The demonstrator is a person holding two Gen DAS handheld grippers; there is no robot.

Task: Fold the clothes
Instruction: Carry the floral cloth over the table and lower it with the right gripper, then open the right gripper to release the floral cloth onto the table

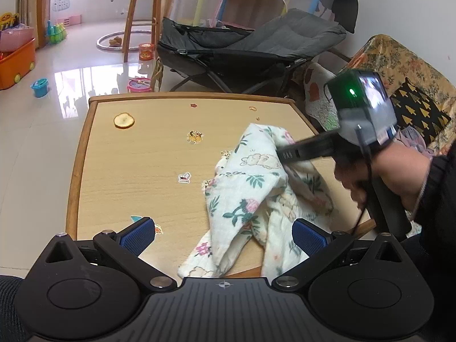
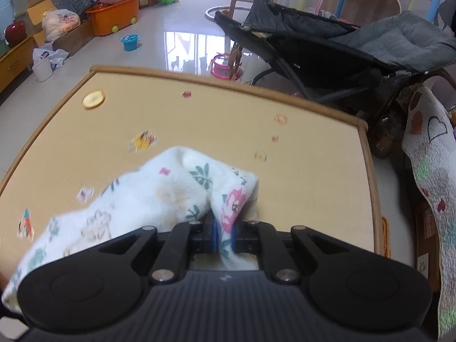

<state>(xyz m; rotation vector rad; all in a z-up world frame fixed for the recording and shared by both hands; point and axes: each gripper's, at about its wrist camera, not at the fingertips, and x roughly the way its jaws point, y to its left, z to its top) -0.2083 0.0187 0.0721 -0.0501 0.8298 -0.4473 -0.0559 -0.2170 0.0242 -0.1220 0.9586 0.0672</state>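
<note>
Between my spread left jaws (image 1: 223, 235) drooped the white floral cotton garment (image 1: 250, 193); my right jaws (image 2: 224, 235), at three o'clock, pinched it to lift it off the wooden counter (image 1: 136, 165).

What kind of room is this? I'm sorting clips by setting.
Probably a family living room used for play: toys lie on the tiled floor by an orange toy bin, with a grey recliner behind the stickered wooden table.

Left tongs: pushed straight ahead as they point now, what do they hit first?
Most likely the floral garment, which hangs between the open left tongs just ahead of the pads. Depth is unclear; the wooden table lies beneath it.
</note>
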